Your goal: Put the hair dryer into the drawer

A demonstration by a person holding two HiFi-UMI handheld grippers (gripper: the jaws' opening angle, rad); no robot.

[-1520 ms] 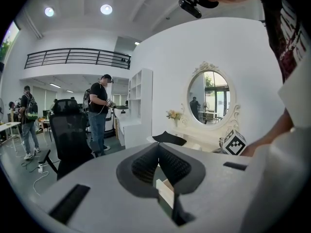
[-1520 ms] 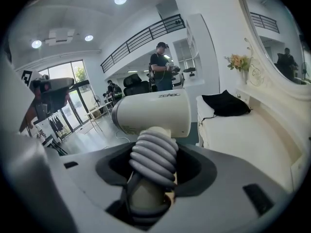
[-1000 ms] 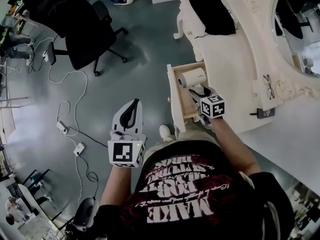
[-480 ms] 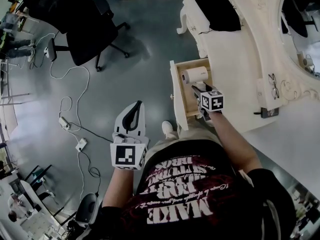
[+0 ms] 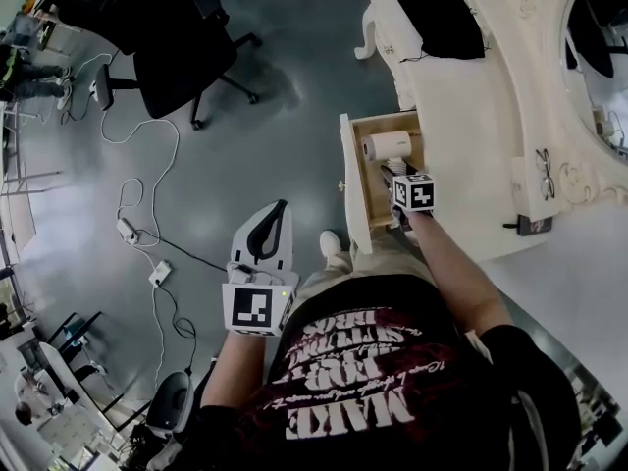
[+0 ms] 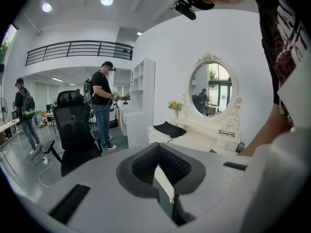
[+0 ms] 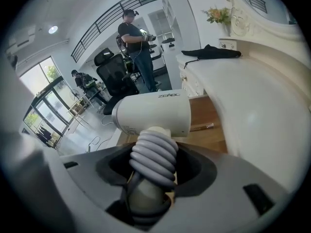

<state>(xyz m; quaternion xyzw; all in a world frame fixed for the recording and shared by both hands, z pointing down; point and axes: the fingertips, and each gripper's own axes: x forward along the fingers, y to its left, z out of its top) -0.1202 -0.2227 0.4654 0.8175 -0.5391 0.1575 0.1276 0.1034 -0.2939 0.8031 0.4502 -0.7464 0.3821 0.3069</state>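
Note:
The white hair dryer point(image 5: 384, 146) hangs just over the open wooden drawer point(image 5: 377, 124) of the dressing table. My right gripper point(image 5: 394, 172) is shut on its handle, which has grey cord wound round it point(image 7: 153, 158). In the right gripper view the dryer's barrel point(image 7: 153, 113) lies crosswise in front of the jaws, above the drawer's wooden bottom point(image 7: 208, 125). My left gripper point(image 5: 276, 212) hangs over the floor to the left of the drawer, shut with nothing in it; in its own view the left gripper point(image 6: 156, 155) shows its dark pads meeting.
The cream dressing table point(image 5: 471, 116) carries a black cloth point(image 5: 437, 13), glasses point(image 5: 545, 172) and an oval mirror point(image 5: 601, 57). A thin stick-like item point(image 7: 200, 127) lies in the drawer. A black office chair point(image 5: 157, 47) and cables point(image 5: 147, 224) are on the floor to the left.
The right gripper has sunk with the hair dryer toward the drawer's inside. The left gripper has hardly moved.

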